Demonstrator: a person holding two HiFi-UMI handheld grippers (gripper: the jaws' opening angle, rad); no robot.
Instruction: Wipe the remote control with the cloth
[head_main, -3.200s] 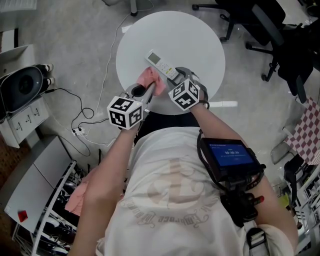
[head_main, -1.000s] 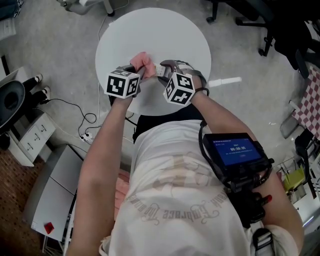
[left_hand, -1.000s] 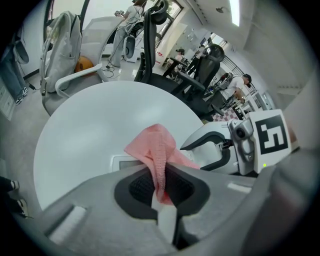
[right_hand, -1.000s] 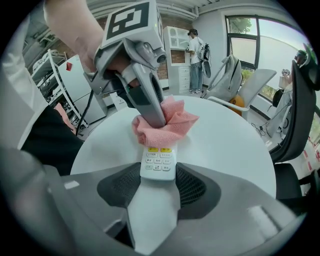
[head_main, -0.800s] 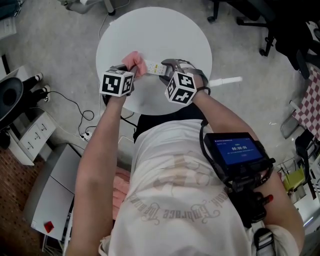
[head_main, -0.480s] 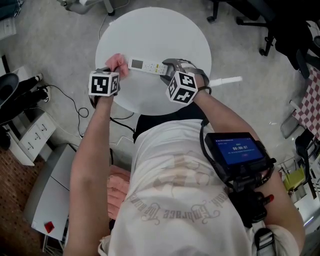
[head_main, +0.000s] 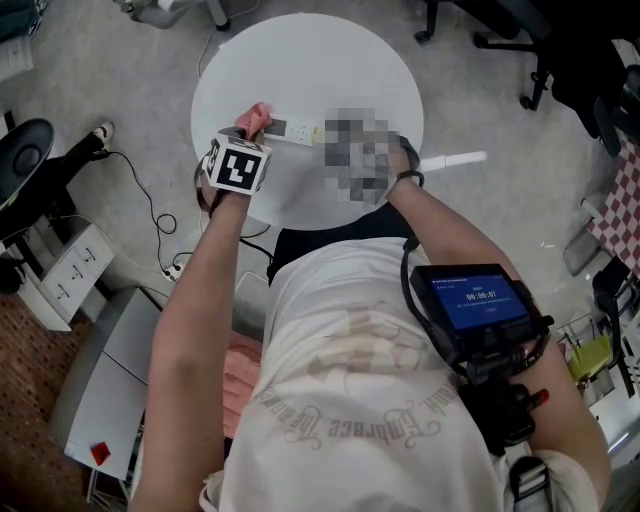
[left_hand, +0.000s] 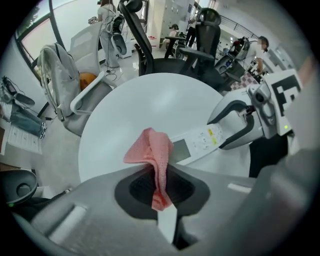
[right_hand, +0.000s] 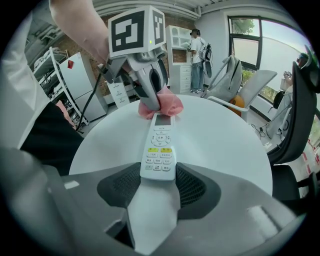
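The fingers (right_hand: 118, 189) of the right gripper (right_hand: 159, 176) are closed on the button end of the remote control (right_hand: 159, 145), one pad against each long side. The fingers (left_hand: 141, 186) of the left gripper (left_hand: 161, 187) pinch a narrow fold of the pink cloth (left_hand: 152, 152). The bunched rest of the cloth sits against the remote's display end. The remote lies across the part of the round white table (left_hand: 150, 97) nearest the person, a little in from that edge. Its far end looks to be resting on the table, though it may be lifted just clear. Because the remote is held at one end only, a firm stroke on the other could lever it round or pull it from the pads. The cloth, caught by so little, could drag free mid-wipe. Pushing toward the near edge could carry either over it.
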